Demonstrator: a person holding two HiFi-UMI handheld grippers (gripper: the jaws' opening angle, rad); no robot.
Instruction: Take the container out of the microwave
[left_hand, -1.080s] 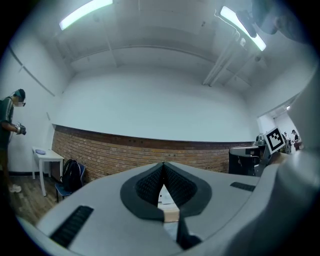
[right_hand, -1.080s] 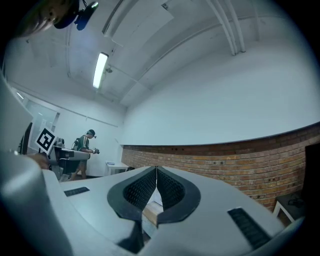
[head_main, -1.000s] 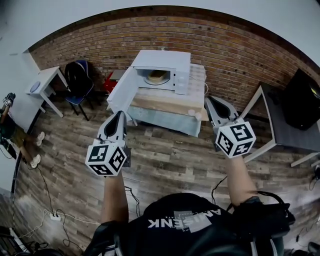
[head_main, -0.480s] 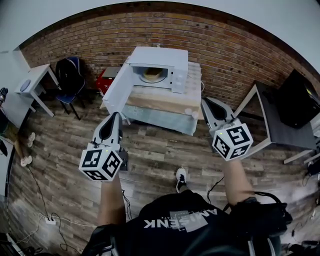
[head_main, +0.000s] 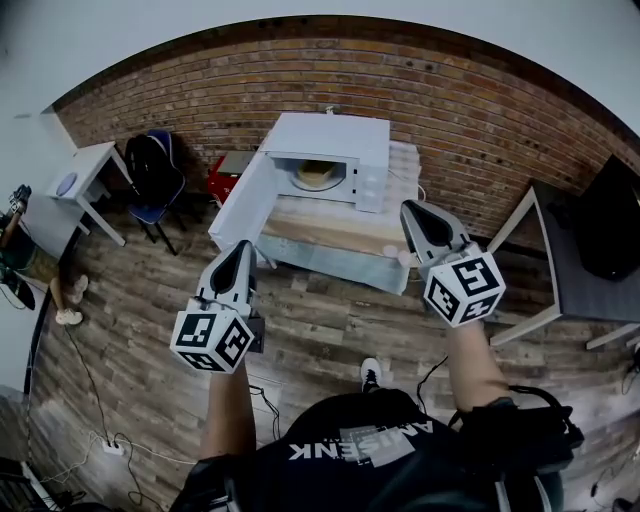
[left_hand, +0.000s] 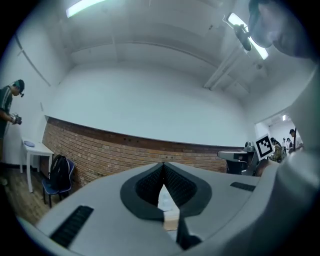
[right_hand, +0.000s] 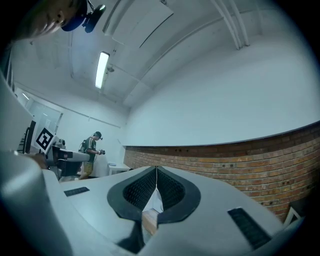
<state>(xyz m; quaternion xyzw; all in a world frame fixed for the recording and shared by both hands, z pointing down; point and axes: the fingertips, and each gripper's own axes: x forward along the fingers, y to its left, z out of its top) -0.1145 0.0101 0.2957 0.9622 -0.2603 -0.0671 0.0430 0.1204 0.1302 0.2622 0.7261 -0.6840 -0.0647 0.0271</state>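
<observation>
The white microwave (head_main: 335, 150) stands on a wood-topped table (head_main: 330, 228) against the brick wall. Its door (head_main: 240, 195) hangs open to the left. Inside sits a pale round container (head_main: 318, 173). My left gripper (head_main: 243, 247) is held level above the floor, short of the table's left corner, shut and holding nothing. My right gripper (head_main: 410, 208) hovers by the table's right end, also shut with nothing in it. In the left gripper view the fingertips (left_hand: 162, 166) meet. In the right gripper view the fingertips (right_hand: 156, 171) touch too.
A small white table (head_main: 85, 165) and a blue chair with a black backpack (head_main: 160, 170) stand at the left, with a red box (head_main: 222, 172) beside the microwave table. A dark table (head_main: 580, 270) is at the right. Another person (head_main: 20, 255) stands far left. Cables (head_main: 100, 400) trail on the floor.
The person has stepped forward, with a shoe now showing below. Both grippers have come a little nearer the table and microwave. Both pairs of jaws stay shut.
</observation>
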